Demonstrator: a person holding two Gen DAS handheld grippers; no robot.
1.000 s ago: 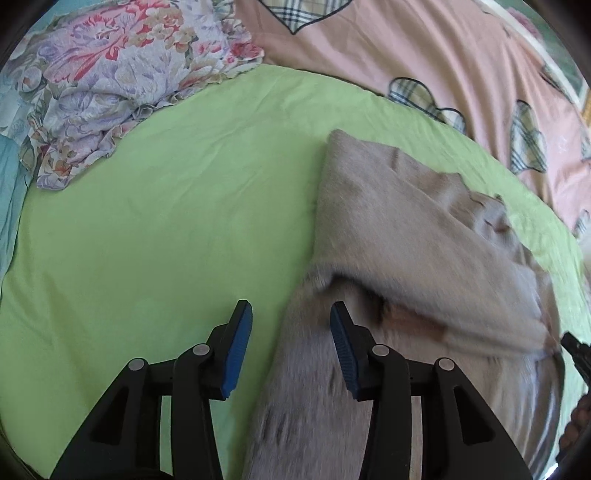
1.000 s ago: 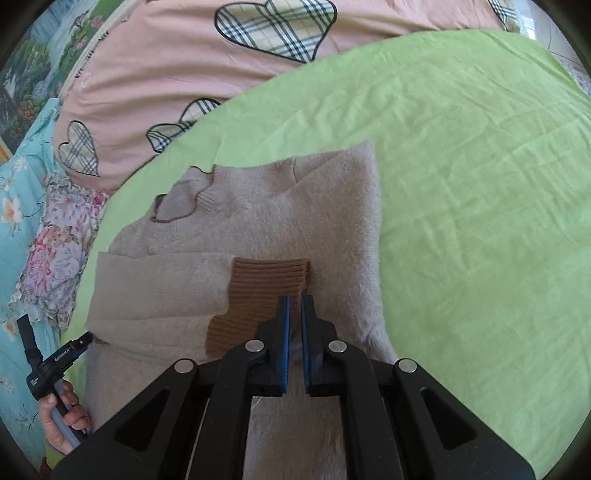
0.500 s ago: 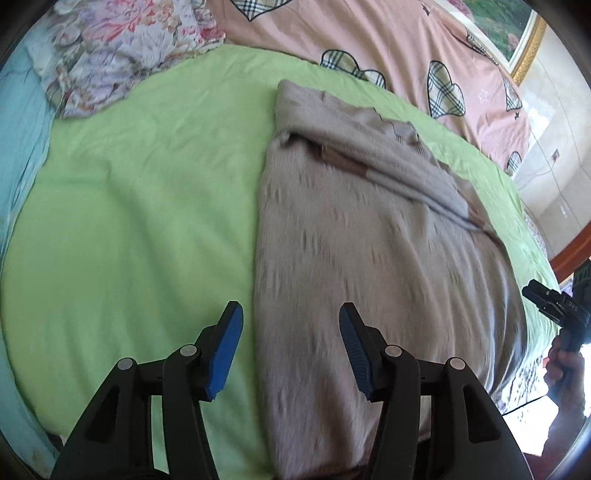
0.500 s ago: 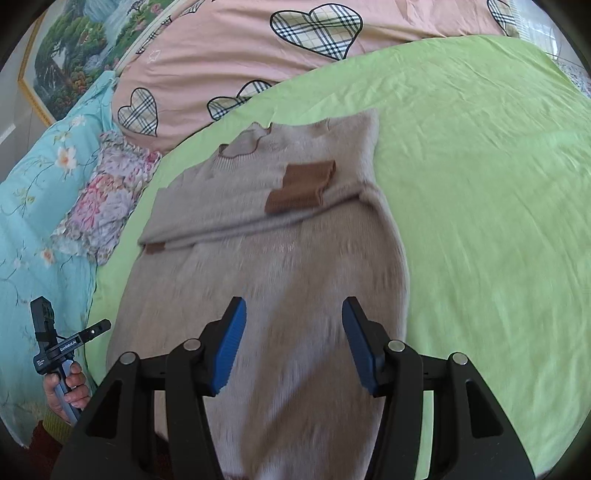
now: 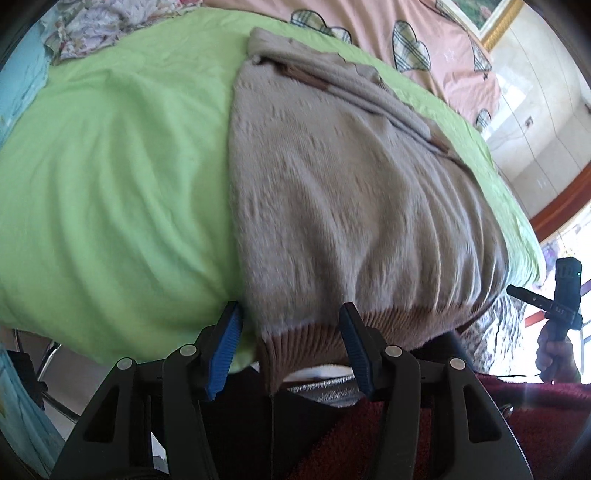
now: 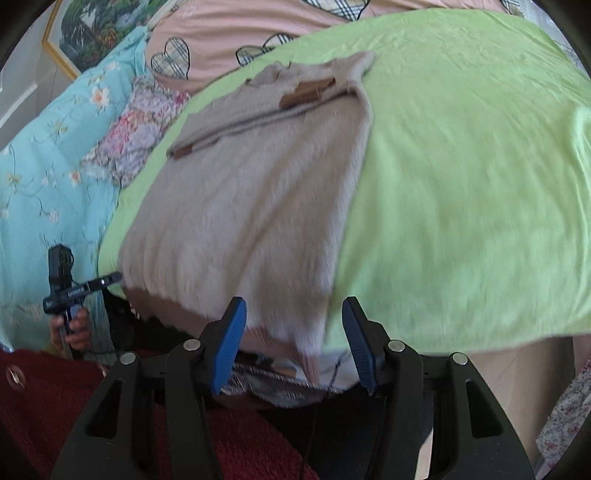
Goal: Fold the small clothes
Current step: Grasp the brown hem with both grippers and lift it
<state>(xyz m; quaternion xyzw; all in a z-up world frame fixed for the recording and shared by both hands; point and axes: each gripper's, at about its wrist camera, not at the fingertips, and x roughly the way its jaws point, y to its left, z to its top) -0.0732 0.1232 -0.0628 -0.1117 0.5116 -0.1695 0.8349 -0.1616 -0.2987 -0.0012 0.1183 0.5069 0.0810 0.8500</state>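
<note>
A beige knit sweater (image 5: 351, 206) lies flat on the green sheet (image 5: 110, 184), sleeves folded across its chest with brown cuffs (image 6: 308, 90) showing. Its brown ribbed hem (image 5: 306, 343) hangs over the bed's near edge. My left gripper (image 5: 291, 347) is open with the hem's left corner between its blue pads, not pinched. My right gripper (image 6: 293, 345) is open at the hem's right corner (image 6: 295, 332). The sweater also fills the middle of the right wrist view (image 6: 258, 192).
A pink quilt with plaid hearts (image 6: 229, 33) and a floral pillow (image 6: 136, 133) lie at the head of the bed. A blue floral cover (image 6: 44, 155) lies on the left. My dark red sleeve (image 6: 40, 406) is below the grippers.
Both grippers have pulled back from the sleeves to the near hem at the bed's edge. The right gripper let go of the brown cuff and opened. The left stayed open.
</note>
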